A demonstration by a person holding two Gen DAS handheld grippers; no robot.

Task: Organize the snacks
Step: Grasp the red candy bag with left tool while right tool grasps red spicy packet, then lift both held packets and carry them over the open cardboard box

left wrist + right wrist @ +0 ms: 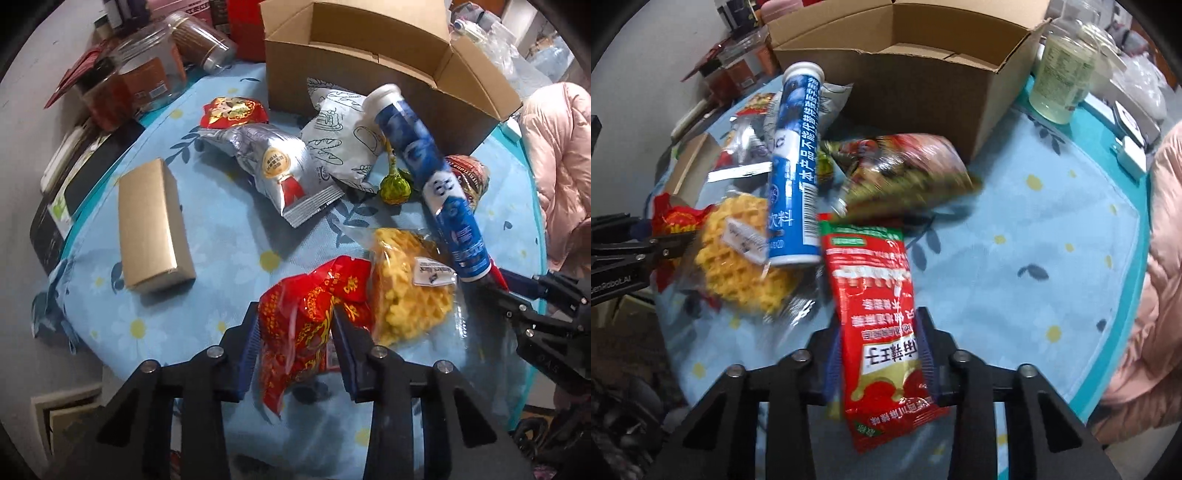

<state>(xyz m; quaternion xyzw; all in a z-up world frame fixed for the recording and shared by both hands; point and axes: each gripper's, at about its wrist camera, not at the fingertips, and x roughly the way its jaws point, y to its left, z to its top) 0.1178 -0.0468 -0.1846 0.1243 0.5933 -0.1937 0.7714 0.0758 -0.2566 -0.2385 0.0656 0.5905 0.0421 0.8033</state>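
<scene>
My left gripper (295, 314) is shut on a red and gold snack packet (306, 325), held just above the blue flowered tablecloth (221, 236). My right gripper (881, 317) is shut on a red packet with a green top band (875, 295), which hangs upside down between the pads. An open cardboard box (369, 85) (923, 92) stands at the back. In front of it lie a blue tube (424, 166) (798, 166), a bag of yellow waffles (406, 295) (738, 258), a silver packet (280, 166), a white bread-print packet (340, 136) and a dark red bag (905, 170).
A small brown carton (151, 225) lies at the left of the table. Clear jars (147, 74) crowd the back left corner. A bottle of pale liquid (1063, 70) stands right of the box. A pink padded jacket (561, 166) is beyond the right table edge.
</scene>
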